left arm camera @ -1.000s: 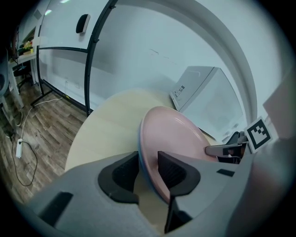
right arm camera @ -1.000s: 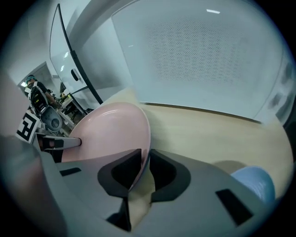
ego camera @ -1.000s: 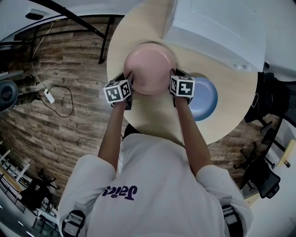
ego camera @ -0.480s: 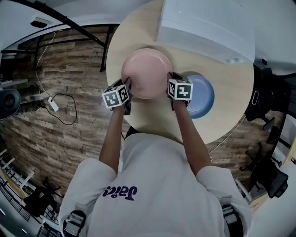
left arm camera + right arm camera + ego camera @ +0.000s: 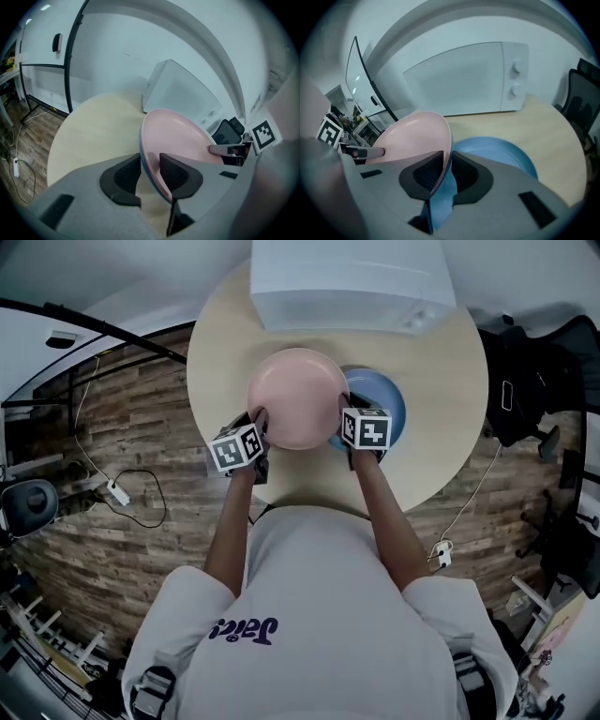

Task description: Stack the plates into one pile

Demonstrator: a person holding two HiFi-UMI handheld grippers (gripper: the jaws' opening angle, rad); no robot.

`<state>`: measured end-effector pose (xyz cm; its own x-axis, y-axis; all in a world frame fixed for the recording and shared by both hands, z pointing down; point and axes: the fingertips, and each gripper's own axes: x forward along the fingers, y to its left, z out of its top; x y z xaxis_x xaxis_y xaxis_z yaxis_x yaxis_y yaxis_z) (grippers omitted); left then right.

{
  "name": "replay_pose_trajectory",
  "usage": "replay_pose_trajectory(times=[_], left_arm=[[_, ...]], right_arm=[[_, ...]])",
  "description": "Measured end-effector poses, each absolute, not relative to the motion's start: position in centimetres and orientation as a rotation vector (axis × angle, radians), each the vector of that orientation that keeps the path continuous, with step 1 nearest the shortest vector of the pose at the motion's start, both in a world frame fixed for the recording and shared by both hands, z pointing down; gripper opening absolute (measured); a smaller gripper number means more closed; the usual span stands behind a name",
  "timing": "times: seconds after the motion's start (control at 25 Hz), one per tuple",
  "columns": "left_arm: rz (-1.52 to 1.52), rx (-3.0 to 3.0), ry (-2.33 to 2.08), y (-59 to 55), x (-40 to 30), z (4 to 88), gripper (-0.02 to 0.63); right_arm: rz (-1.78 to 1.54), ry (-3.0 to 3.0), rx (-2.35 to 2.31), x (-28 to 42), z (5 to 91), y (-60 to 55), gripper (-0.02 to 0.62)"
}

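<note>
Head view: smooth round pink plate (image 5: 298, 395) (glossy), pale round table (image 5: 450, 427).

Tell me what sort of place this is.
Likely an office break area or a workroom: a white microwave oven sits on a round light-wood table, a black office chair stands beside it, and the floor is wood plank.

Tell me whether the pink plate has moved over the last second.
Yes. The pink plate has shifted right toward the blue plate, now overlapping its left edge.
</note>
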<state>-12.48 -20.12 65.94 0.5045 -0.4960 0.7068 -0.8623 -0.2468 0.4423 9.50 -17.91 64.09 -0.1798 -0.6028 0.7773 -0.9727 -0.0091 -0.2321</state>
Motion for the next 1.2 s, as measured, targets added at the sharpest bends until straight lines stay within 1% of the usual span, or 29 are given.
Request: replay_pose_trajectory(times=[0.32,0.56,0.72,0.92,1.12,1.16,1.2], left_arm=[[0.65,2.053,-0.949,-16.9,-1.9,66.0,0.13],[0.749,2.174,-0.916,-15.3,3.4,67.4,0.132],[0.821,2.208,-0.933,-14.9,5.1,68.9,0.137],[0.934,2.22,-0.988,-14.6,5.1,70.6,0.149],[0.968,2.264,-0.951,-14.2,5.3,71.4,0.16],[0.959,2.265,-0.939,-14.2,5.3,71.3,0.169],[0.948,2.262,-0.935,-14.3,5.2,71.0,0.19]], right_arm=[[1.124,-1.669,1.822,19.5,64.2,-11.5,0.061],[1.14,-1.558,1.886,24.1,65.9,-7.7,0.058],[1.163,-1.525,1.882,25.6,67.3,-7.0,0.058],[1.119,-1.518,1.84,25.8,68.4,-7.2,0.06],[1.065,-1.514,1.815,25.9,69.3,-7.0,0.063],[1.062,-1.528,1.814,26.0,69.3,-7.2,0.1],[1.061,-1.542,1.814,26.0,69.2,-7.4,0.186]])
